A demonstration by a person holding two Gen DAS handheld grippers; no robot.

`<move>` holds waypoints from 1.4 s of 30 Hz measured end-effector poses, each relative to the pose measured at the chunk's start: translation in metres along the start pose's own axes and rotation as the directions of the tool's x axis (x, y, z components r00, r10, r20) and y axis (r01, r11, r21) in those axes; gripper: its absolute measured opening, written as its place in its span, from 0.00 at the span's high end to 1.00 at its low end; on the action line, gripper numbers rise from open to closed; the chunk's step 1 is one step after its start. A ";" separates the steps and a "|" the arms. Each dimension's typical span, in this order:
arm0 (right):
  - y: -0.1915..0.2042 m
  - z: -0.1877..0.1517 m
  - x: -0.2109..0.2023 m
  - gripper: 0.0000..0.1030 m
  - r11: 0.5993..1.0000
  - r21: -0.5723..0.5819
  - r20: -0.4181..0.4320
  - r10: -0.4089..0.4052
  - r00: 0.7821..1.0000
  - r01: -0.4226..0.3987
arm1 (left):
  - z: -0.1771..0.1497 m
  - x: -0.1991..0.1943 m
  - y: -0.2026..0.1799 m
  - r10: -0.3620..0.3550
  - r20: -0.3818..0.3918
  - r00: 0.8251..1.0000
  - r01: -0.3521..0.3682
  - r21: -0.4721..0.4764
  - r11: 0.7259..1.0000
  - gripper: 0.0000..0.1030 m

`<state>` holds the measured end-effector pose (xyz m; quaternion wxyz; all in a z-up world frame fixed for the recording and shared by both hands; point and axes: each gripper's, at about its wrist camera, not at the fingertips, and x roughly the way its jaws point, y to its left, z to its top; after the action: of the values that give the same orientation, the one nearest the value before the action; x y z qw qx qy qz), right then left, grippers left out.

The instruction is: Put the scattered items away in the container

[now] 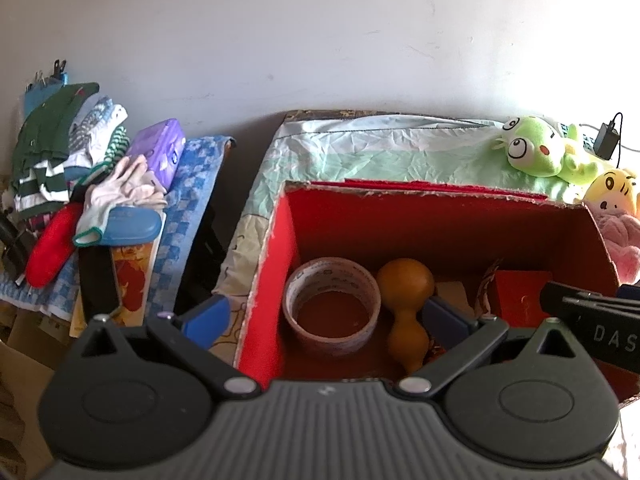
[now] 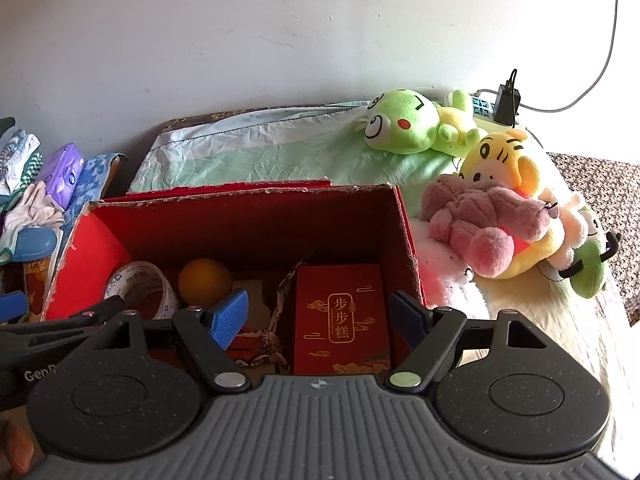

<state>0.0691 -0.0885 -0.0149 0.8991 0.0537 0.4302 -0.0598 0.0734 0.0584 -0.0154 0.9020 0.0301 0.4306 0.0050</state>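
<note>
Tape: clear roll of packing tape [image 1: 331, 322] lies flat at the left of the red cardboard box [image 1: 280, 248]; light, stiff, I'd take it by the wall.
Gourd: brown wooden gourd [image 1: 406, 312] just beside it; hard, slick, best held at the waist.
Left gripper [image 1: 326, 322]: my fingers spread, holding nothing.
Right gripper [image 2: 320, 312]: spread, empty, above the red gift carton [image 2: 342, 316].
Plush: pink stuffed toy [image 2: 480, 220] right of the box, outside; soft, light, squeeze the body.
</note>
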 end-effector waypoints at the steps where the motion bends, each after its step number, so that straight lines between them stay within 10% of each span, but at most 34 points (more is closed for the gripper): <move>1: 0.000 0.000 0.000 0.23 1.000 0.001 -0.001 0.001 1.000 -0.001 | 0.000 0.000 0.001 -0.001 0.000 1.000 0.001 0.000 1.000 0.01; 42: -0.012 -0.028 -0.012 0.24 0.999 0.041 -0.011 0.017 1.000 -0.017 | -0.025 -0.018 -0.011 0.039 -0.001 0.999 -0.039 0.024 0.999 0.01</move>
<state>0.0390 -0.0952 -0.0236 0.8959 0.0759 0.4335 -0.0607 0.0424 0.0479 -0.0173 0.9010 0.0492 0.4307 0.0175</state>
